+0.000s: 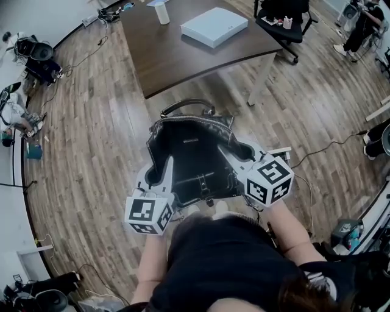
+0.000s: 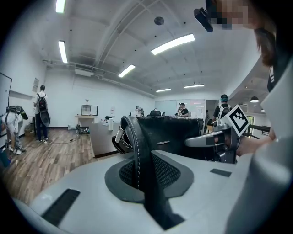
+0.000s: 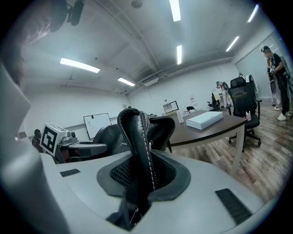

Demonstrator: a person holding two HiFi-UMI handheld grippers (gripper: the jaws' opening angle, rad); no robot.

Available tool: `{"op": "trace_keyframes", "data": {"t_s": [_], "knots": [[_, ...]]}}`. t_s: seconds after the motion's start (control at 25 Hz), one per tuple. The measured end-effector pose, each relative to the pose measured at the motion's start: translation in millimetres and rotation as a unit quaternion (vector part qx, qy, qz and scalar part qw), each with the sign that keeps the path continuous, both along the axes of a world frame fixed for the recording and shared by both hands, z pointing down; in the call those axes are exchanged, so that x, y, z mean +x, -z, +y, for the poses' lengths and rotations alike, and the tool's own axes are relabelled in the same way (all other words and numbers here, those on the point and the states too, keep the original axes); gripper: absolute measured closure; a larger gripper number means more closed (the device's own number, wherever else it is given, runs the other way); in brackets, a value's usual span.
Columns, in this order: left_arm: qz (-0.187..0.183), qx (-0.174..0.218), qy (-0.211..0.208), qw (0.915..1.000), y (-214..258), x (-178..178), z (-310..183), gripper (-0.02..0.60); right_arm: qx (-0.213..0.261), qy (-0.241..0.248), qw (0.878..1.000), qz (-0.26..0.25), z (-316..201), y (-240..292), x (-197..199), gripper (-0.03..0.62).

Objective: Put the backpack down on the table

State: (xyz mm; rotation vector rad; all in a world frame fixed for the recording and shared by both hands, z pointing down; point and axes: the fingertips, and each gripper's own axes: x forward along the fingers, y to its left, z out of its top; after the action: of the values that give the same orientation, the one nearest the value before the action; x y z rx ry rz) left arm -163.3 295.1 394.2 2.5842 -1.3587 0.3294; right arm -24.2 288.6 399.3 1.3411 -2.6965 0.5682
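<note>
A black leather backpack (image 1: pixel 190 157) hangs open-mouthed in the air between my two grippers, above the wooden floor and short of the dark table (image 1: pixel 173 58). My left gripper (image 1: pixel 161 175) is shut on the bag's left rim; in the left gripper view that stitched black edge (image 2: pixel 137 151) stands upright, pinched between the jaws. My right gripper (image 1: pixel 236 159) is shut on the right rim, seen in the right gripper view as a folded black edge (image 3: pixel 138 141) clamped between the pads. The bag's top handle (image 1: pixel 187 105) points toward the table.
On the table lie a flat white box (image 1: pixel 214 26) and a white cylinder (image 1: pixel 161 11). A black office chair (image 1: pixel 282 21) stands at its far right corner. Cables and gear (image 1: pixel 36 58) litter the floor to the left, and people stand at the room's edges.
</note>
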Motion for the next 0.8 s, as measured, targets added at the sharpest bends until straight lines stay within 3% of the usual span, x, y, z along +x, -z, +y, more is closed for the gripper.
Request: {"op": "trace_keyframes", "data": {"t_s": [0.36, 0.8], "knots": [[-0.013, -0.006, -0.015, 0.9998, -2, 22, -16, 0.520, -0.003, -0.011, 1.000, -0.011, -11, -2, 21, 0.503], [0.006, -0.014, -0.046, 0.9988, -7, 32, -80, 0.522, -0.012, -0.039, 0.999, 0.004, -68, -3, 30, 0.503]]}}
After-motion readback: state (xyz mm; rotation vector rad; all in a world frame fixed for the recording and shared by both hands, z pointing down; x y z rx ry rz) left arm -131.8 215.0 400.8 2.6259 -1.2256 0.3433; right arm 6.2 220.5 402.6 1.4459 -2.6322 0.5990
